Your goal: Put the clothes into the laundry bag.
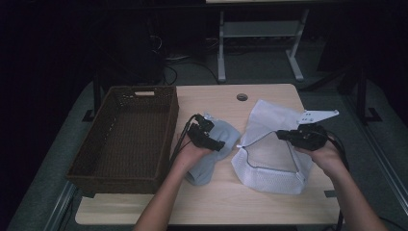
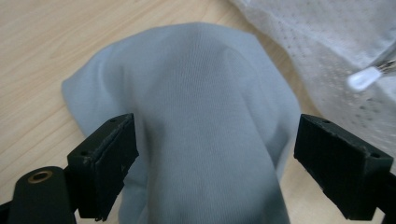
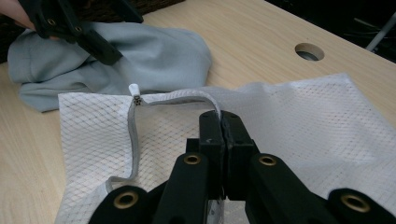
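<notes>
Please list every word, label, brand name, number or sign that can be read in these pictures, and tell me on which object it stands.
There is no readable text in any view.
The grey cloth, the white mesh bag, the wicker basket, the table and both grippers show no letters, numbers or signs.

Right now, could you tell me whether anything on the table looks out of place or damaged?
Nothing stands out. The grey cloth lies crumpled between the open left tongs, beside the wicker basket. The right tongs are shut on the zipper edge of the white mesh bag, whose mouth gapes. No tears or spills.
</notes>
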Tool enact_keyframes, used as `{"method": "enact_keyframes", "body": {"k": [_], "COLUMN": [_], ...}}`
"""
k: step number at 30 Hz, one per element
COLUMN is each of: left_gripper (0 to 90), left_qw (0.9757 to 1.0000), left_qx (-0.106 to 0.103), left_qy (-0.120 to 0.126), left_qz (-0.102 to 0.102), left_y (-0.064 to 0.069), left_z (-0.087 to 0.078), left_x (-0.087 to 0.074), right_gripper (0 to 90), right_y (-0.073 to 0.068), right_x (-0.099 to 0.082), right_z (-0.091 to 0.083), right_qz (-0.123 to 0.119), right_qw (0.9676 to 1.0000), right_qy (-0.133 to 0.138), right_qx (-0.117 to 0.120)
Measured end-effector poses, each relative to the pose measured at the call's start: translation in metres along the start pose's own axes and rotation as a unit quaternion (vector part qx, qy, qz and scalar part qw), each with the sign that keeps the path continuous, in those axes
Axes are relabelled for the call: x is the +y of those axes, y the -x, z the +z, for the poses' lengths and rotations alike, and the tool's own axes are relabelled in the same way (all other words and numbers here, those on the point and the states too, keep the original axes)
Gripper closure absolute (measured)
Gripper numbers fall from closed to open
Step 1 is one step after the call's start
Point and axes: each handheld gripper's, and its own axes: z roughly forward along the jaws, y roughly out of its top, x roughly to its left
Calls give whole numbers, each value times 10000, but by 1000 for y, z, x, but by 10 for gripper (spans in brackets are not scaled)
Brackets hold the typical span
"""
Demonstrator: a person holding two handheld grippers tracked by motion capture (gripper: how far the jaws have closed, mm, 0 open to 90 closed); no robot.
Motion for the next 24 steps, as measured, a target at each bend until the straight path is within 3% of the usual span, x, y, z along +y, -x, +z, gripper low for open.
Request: {"method": "enact_keyframes", "body": {"k": [13, 18, 24], "left_gripper": [169, 291, 570], "left_qw": [9991, 9984, 9978], "left_qx": [48, 171, 327], "left_qy": [-418, -464, -431], "left_qz": [71, 265, 383], "left_y": [-5, -4, -1], "left_z": [29, 28, 23], "left_x": [-15, -17, -19], "right_gripper": [882, 881, 882], "right_y": [0, 1, 2], "right_x": [-1, -1, -2], "right_z": [2, 1, 0], "right_qz": [9, 26, 52], "right_qw": [10000, 10000, 10000], "right_qy": [-16, -2, 7], "right_qx": [25, 15, -7]}}
